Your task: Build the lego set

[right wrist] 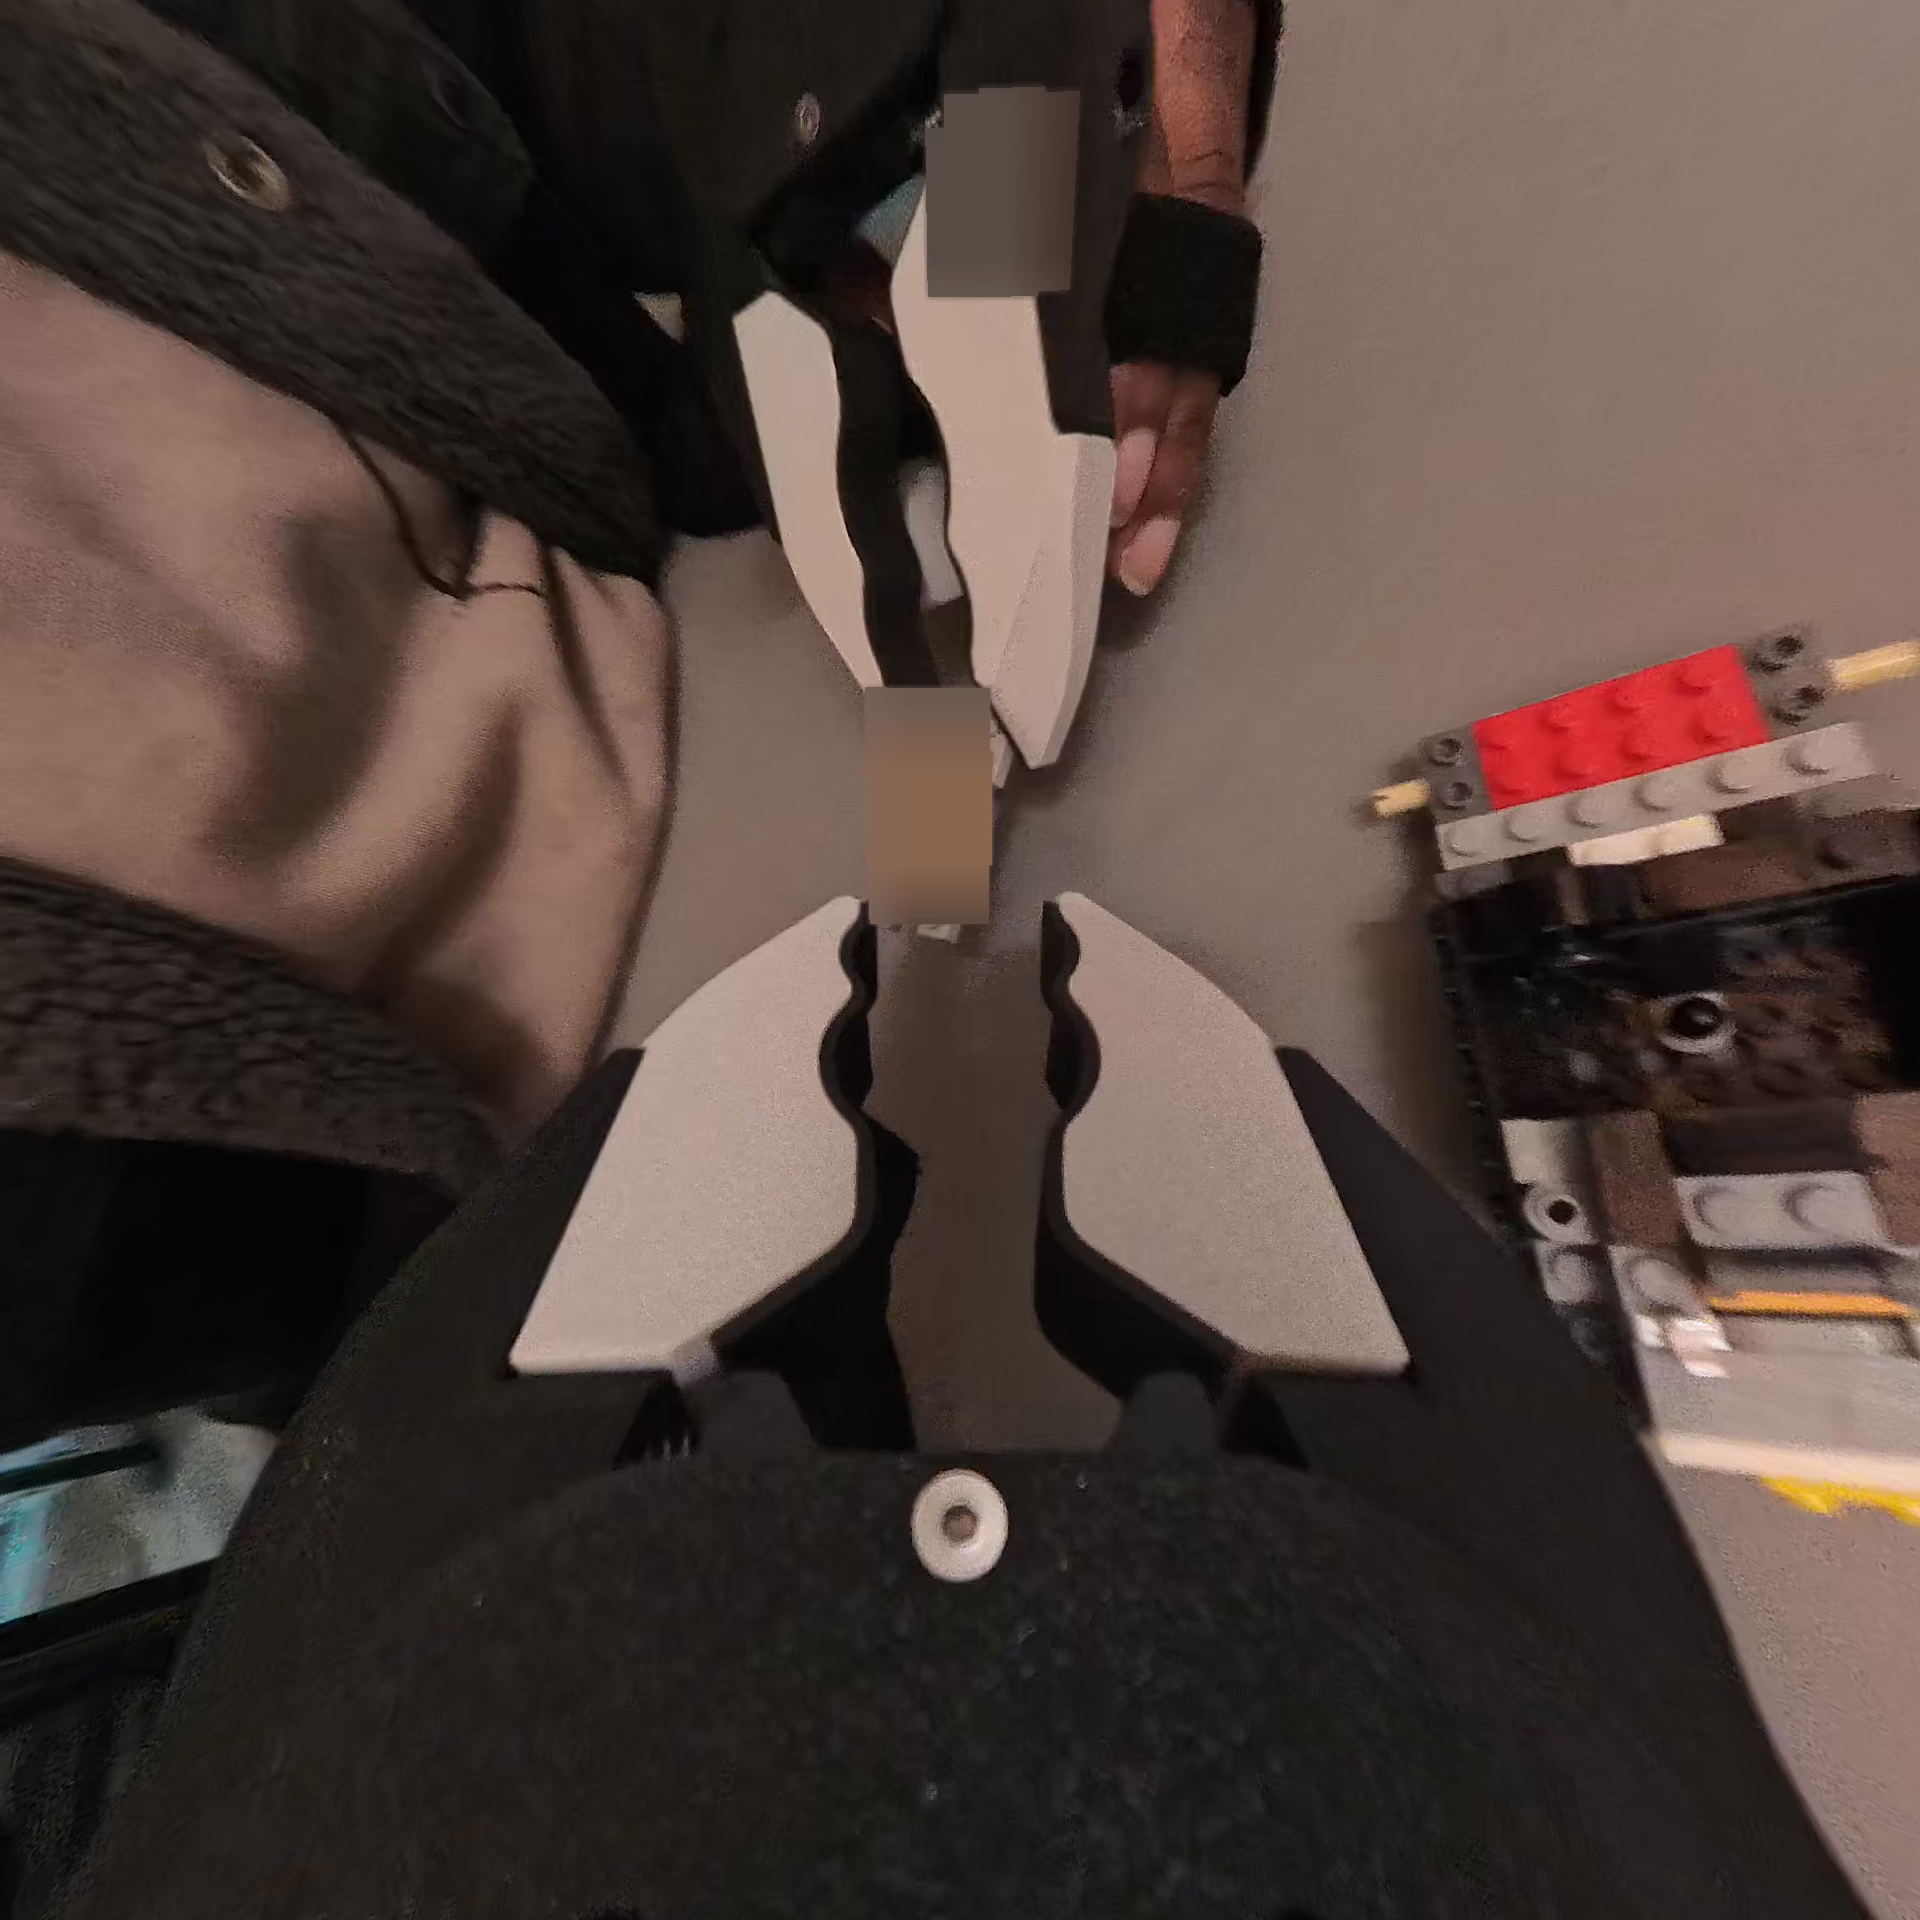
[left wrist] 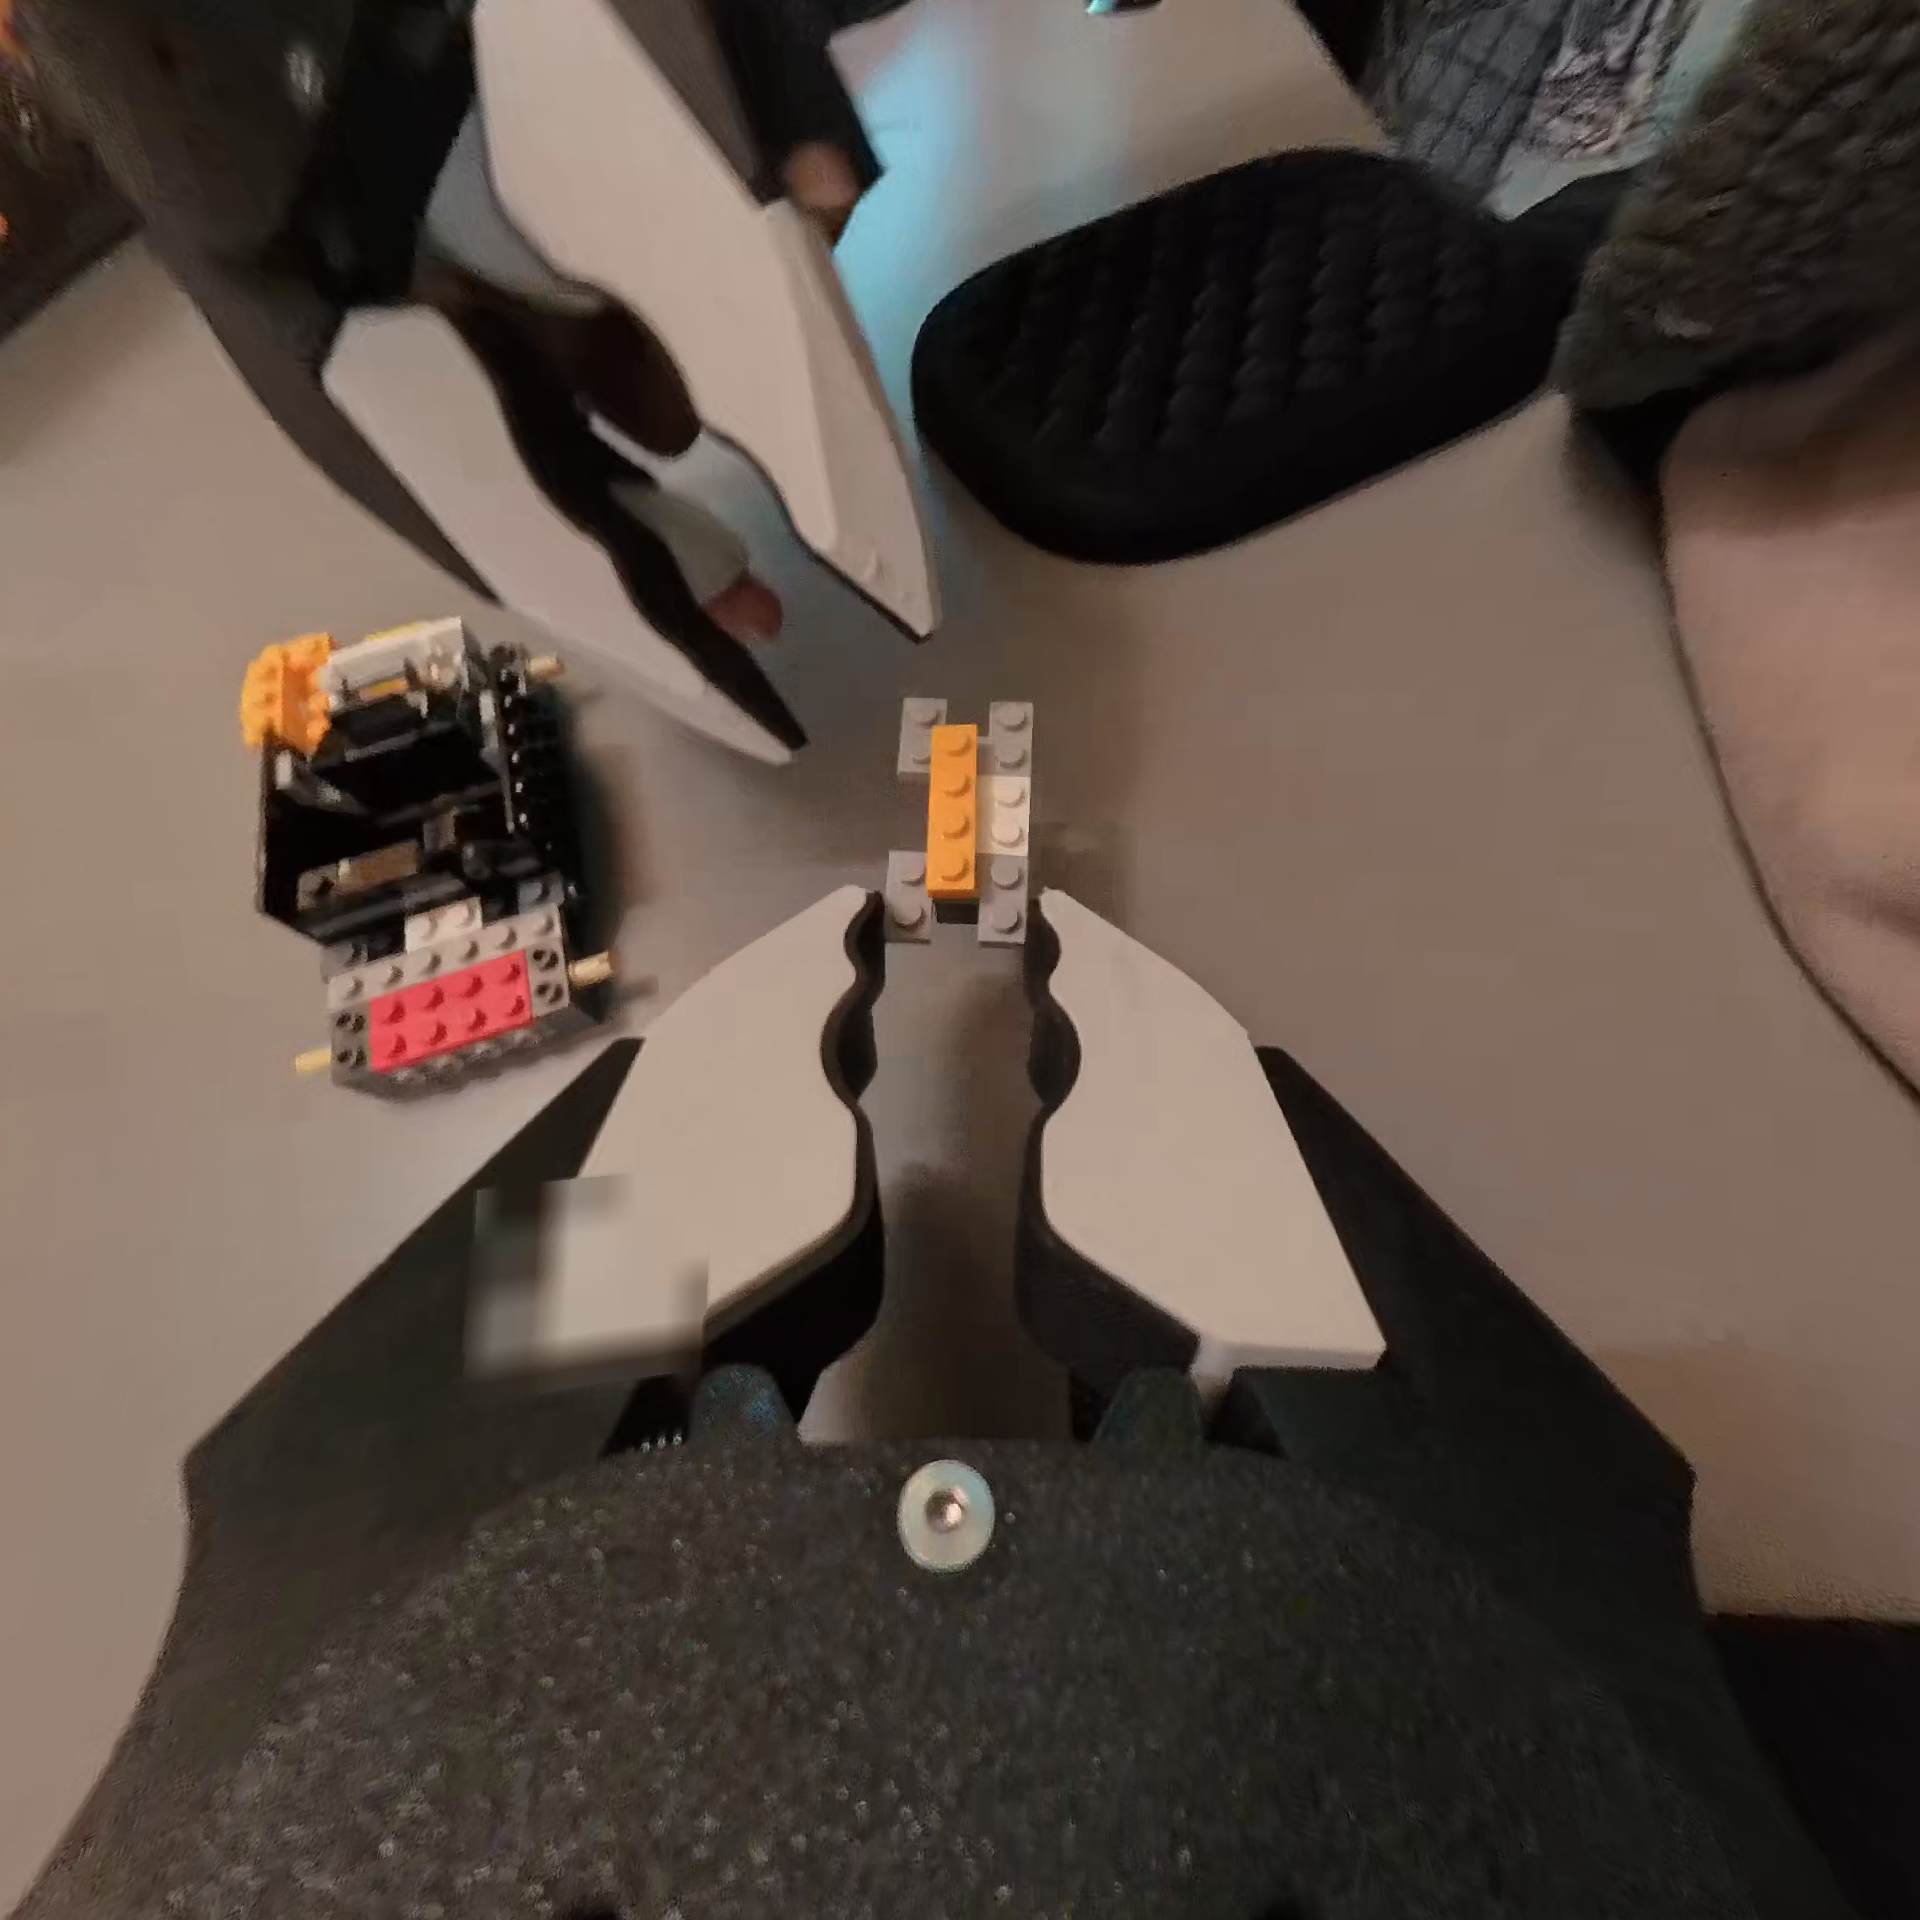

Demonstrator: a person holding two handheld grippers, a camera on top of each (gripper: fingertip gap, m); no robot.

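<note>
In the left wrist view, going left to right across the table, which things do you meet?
Black lego build with the red plate → small grey assembly topped by an orange plate, its near end between the left claw's tips → person's beige garment at the right edge.

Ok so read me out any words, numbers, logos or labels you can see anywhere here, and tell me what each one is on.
None can be read.
Small grey, white and orange Lego assembly: plain studs, too blurred for any marks.
Larger black Lego build with the red plate: no legible print.
Left gripper and right gripper: no readable marking on their fingers.
Black cushion and grey table: blank.
</note>
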